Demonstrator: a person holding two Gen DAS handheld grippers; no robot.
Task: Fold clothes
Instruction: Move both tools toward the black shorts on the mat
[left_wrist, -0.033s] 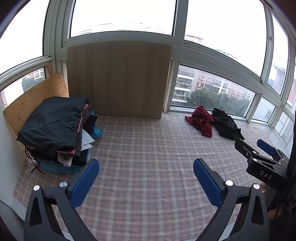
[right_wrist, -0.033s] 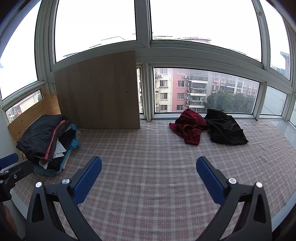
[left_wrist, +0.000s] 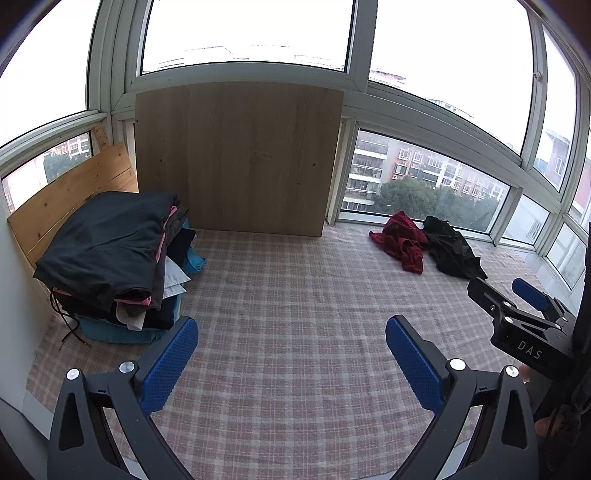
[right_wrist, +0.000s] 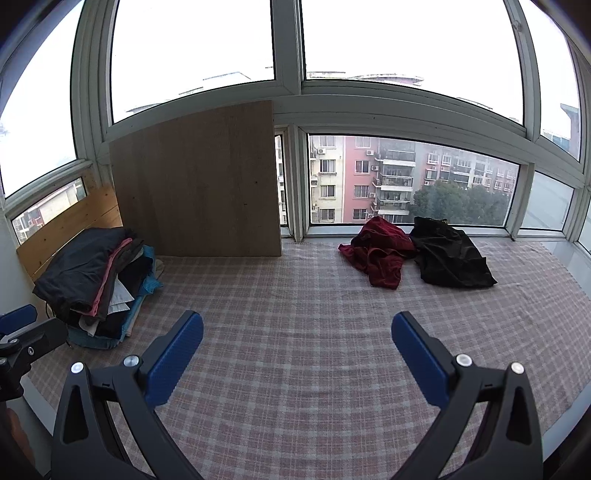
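We hold the left gripper (left_wrist: 291, 350) and the right gripper (right_wrist: 297, 345) side by side above the near part of the checked cloth (left_wrist: 295, 295), both spread wide with nothing between the fingers. At the far left a pile of folded clothes (left_wrist: 110, 254) rests on the cloth — a leaning plank (left_wrist: 70, 199) stands behind it. A large board (left_wrist: 236, 158) stands against the windows (right_wrist: 406, 177) at the far edge. To the far right, below the windows, two crumpled garments (right_wrist: 413, 254) lie touching each other.
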